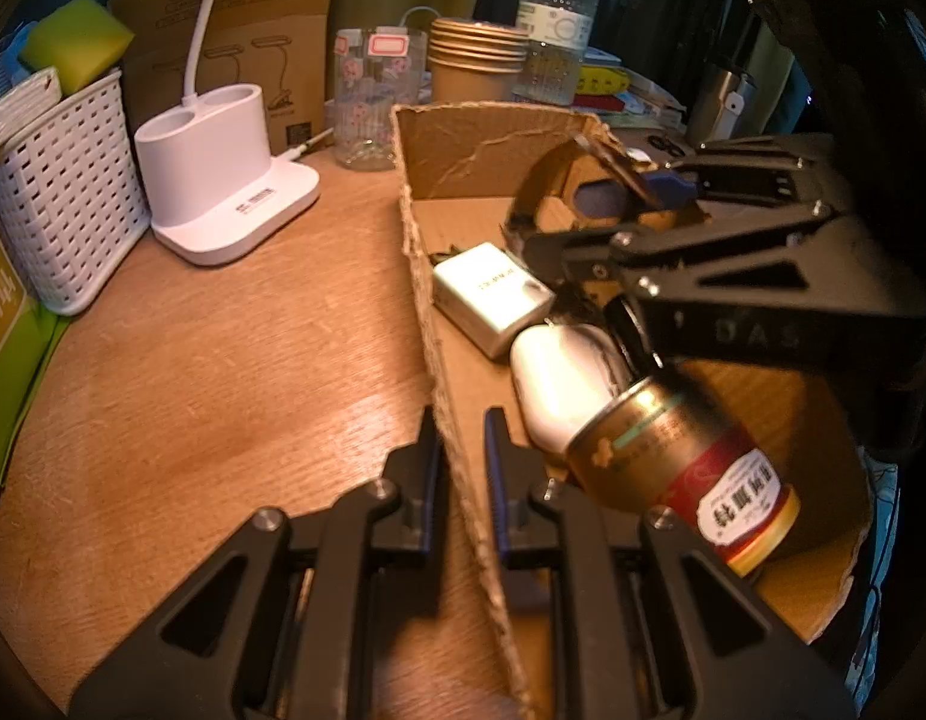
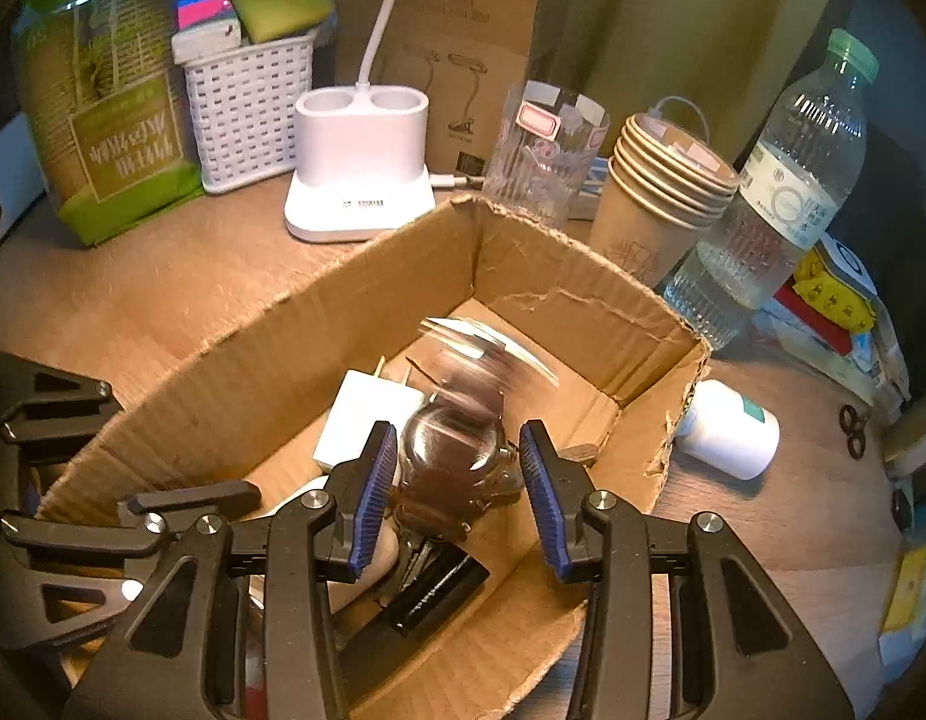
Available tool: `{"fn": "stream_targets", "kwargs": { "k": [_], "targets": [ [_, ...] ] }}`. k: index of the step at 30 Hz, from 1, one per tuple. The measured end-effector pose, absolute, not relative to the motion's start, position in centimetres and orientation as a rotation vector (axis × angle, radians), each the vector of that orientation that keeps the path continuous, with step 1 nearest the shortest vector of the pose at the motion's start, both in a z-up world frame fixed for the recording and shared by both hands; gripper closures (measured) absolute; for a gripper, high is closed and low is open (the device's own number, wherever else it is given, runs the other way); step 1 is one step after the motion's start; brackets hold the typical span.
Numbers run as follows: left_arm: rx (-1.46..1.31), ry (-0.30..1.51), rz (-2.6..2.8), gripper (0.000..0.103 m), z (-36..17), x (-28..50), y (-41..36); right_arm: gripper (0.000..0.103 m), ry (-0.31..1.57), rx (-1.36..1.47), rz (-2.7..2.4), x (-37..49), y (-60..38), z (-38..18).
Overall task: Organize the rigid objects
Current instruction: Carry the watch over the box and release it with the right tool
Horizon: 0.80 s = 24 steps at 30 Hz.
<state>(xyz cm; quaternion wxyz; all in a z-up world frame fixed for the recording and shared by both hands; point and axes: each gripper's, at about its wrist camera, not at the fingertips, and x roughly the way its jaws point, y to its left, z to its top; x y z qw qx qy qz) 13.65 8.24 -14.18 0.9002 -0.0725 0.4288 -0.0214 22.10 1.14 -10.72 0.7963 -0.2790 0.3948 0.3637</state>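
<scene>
An open cardboard box (image 1: 439,138) (image 2: 355,300) stands on the wooden table. My left gripper (image 1: 463,450) is shut on the box's near wall (image 1: 451,456). Inside lie a white charger (image 1: 493,294) (image 2: 367,414), a white mouse-like object (image 1: 559,378) and a gold and red can (image 1: 679,462). My right gripper (image 2: 457,480) is open over the box; in the left wrist view it shows at the right (image 1: 631,210). A wristwatch (image 2: 451,450), motion-blurred, is between and below its fingers, apart from the pads. A small white bottle (image 2: 727,432) lies on the table outside the box.
Behind the box stand a white lamp base (image 1: 223,180) (image 2: 361,162), a white basket with sponges (image 1: 61,192) (image 2: 247,102), a glass (image 2: 547,150), stacked paper cups (image 2: 661,198), a water bottle (image 2: 775,192) and a green bag (image 2: 103,102). Packets (image 2: 835,294) lie at the right.
</scene>
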Motion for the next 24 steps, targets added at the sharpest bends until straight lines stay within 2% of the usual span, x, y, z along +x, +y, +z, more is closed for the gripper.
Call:
{"fn": "stream_targets", "kwargs": {
  "k": [24],
  "targets": [
    [-0.150, 0.887, -0.044, 0.089, -14.2, 13.6, 8.2, 0.054, 0.684, -0.442, 0.735, 19.7, -4.3, -5.2]
  ]
}}
